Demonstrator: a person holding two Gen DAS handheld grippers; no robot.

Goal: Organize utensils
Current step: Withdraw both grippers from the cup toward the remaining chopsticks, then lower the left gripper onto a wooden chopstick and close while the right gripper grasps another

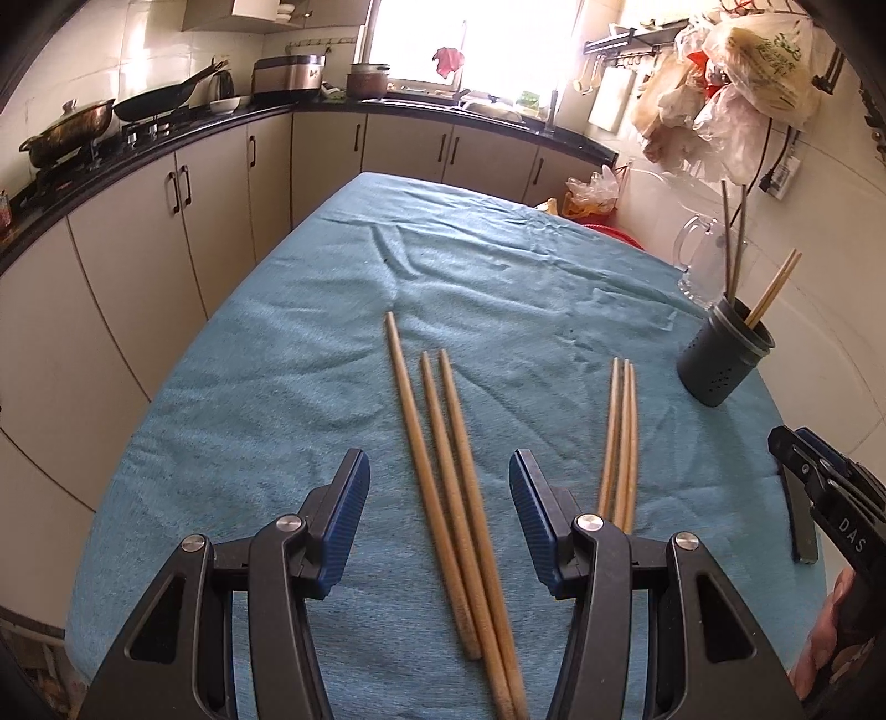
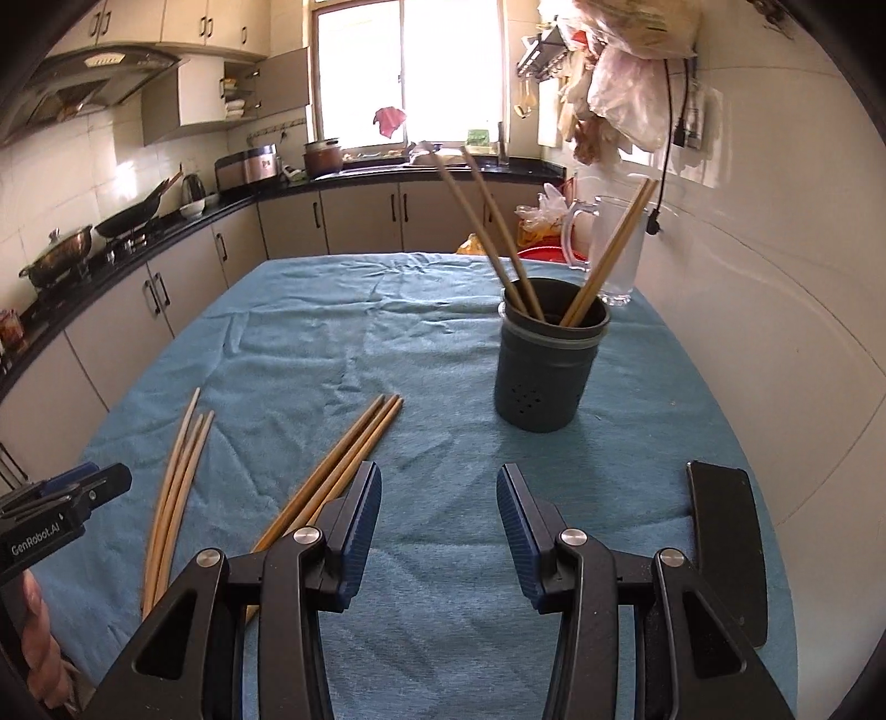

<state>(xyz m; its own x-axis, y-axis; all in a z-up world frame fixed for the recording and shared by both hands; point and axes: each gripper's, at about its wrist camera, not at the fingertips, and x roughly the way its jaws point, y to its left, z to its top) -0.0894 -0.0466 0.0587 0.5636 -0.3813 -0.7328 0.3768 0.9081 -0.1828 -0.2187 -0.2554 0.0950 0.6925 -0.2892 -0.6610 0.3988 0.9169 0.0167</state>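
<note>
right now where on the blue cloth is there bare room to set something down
The far half of the blue cloth is bare, from the chopstick tips to the far edge. A bare strip also lies between the thin chopsticks and the dark holder. The near side is crowded: thick chopsticks, thin ones, and a black flat object at the right edge.

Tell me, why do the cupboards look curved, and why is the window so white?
Left wrist view: the fisheye lens bends the cupboards and darkens the corners; the window is blown out by daylight. Right wrist view: same curving, same glaring window, while the holder stays sharp.
</note>
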